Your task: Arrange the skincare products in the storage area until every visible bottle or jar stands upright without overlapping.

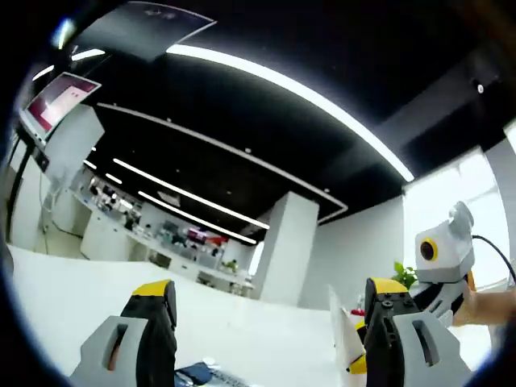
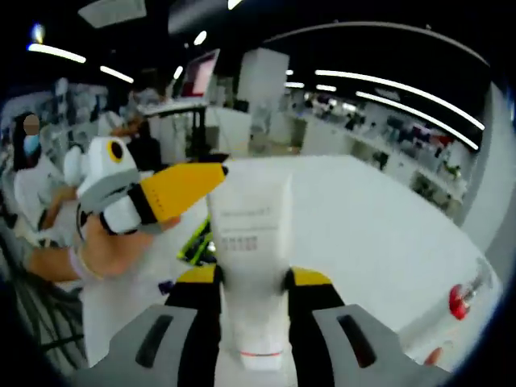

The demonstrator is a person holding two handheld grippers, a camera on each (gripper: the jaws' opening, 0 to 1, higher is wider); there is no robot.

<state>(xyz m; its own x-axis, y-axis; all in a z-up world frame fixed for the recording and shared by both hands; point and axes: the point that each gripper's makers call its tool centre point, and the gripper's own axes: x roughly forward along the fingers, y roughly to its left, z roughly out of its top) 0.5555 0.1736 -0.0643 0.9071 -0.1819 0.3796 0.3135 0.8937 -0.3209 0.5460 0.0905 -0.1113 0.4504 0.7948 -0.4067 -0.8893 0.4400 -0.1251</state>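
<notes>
Right gripper (image 2: 251,282) pinching white tube (image 2: 250,242), base cut off below. Left gripper (image 1: 270,310) spread, holding nothing.

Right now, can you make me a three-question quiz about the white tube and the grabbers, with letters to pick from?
1. Where is the white tube?
A. between the right gripper jaws
B. lying on the white table
C. in a person's bare hand

2. What colour are the jaw tips?
A. green
B. yellow
C. blue

3. How do the left gripper jaws stand?
A. shut on a jar
B. shut together
C. apart, holding nothing

Answers: 1 A, the jaws press both its sides. 2 B, yellow shows in both views. 3 C, only a gap lies between them.
</notes>
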